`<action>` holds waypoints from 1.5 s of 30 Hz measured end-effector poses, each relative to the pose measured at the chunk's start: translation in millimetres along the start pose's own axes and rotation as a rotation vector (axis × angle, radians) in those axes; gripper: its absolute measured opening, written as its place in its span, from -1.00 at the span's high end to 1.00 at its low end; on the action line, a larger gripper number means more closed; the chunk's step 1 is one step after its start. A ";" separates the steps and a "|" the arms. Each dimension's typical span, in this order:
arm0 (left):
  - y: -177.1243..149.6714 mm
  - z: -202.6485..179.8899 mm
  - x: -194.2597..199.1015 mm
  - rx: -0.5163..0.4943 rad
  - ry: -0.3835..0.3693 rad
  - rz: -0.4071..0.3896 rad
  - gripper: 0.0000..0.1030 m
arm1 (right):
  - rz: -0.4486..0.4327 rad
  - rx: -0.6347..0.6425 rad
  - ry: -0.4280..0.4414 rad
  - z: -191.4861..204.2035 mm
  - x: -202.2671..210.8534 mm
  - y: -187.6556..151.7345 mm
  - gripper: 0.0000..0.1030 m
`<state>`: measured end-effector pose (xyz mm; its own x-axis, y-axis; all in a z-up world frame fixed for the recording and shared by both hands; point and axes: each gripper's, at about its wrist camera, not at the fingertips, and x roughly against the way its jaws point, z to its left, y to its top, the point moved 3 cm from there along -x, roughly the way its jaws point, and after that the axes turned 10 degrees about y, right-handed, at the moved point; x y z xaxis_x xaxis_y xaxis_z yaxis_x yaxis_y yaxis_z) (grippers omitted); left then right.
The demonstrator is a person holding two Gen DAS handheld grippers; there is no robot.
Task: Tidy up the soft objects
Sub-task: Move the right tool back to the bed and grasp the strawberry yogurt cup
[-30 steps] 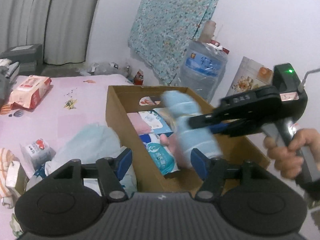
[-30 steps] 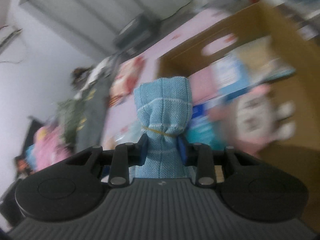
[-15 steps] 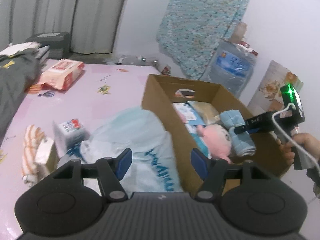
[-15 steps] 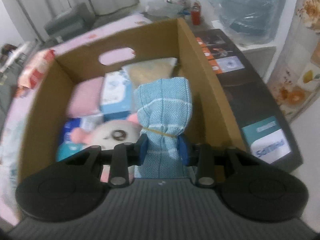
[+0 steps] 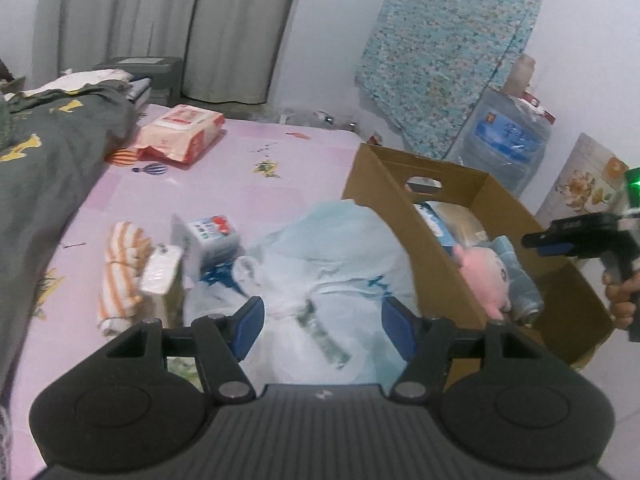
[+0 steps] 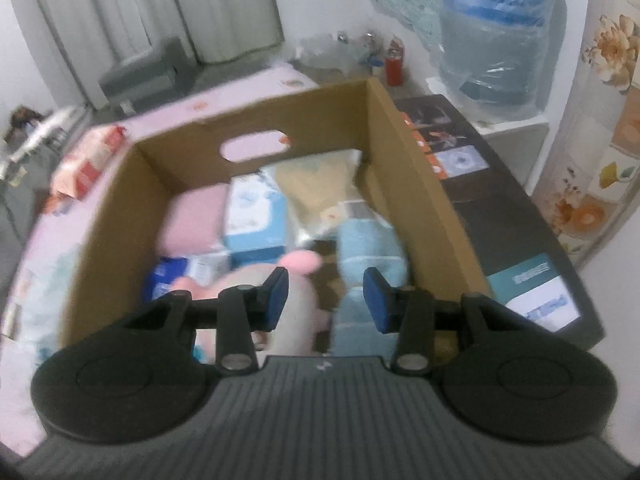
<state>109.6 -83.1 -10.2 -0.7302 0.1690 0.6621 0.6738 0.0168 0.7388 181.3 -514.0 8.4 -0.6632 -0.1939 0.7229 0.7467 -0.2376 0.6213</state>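
Note:
My right gripper (image 6: 326, 300) hovers over the cardboard box (image 6: 404, 184). Its jaws are opening and nothing is pressed between the pads. The rolled blue towel (image 6: 368, 256) lies loose in the box just below the right finger, beside a pink and white plush toy (image 6: 288, 292). In the left wrist view the same towel (image 5: 520, 280) and plush (image 5: 480, 276) rest at the box's near end. My left gripper (image 5: 322, 326) stands open and empty above a pale blue plastic bag (image 5: 332, 256) on the pink bed, left of the box (image 5: 400, 216).
An orange striped cloth (image 5: 120, 272), a small tissue pack (image 5: 208, 244) and a wipes pack (image 5: 180, 128) lie on the bed. A grey blanket (image 5: 40, 160) covers the left side. A water bottle (image 5: 508, 140) stands behind the box. Packets and a pink cushion (image 6: 192, 224) fill the box's far half.
The right gripper came down into the box and let go of the blue towel, which now lies beside the plush. The left gripper drew back and left, over the plastic bag.

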 end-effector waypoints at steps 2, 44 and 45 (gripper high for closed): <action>-2.8 7.4 4.0 -0.003 0.026 -0.006 -0.30 | -0.015 -0.022 0.059 9.6 9.3 -1.1 0.21; -54.1 110.8 4.8 0.074 0.248 -0.018 -0.48 | 0.378 0.293 0.451 339.7 -157.0 0.5 -0.48; -54.5 112.3 5.1 0.079 0.246 -0.021 -0.56 | 0.404 0.319 0.424 345.2 -170.8 -0.6 -0.54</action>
<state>81.9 27.6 -61.3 -0.7434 -0.0772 0.6644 0.6577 0.0962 0.7471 311.9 -152.1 -11.1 -0.2419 -0.5816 0.7766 0.8760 0.2132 0.4326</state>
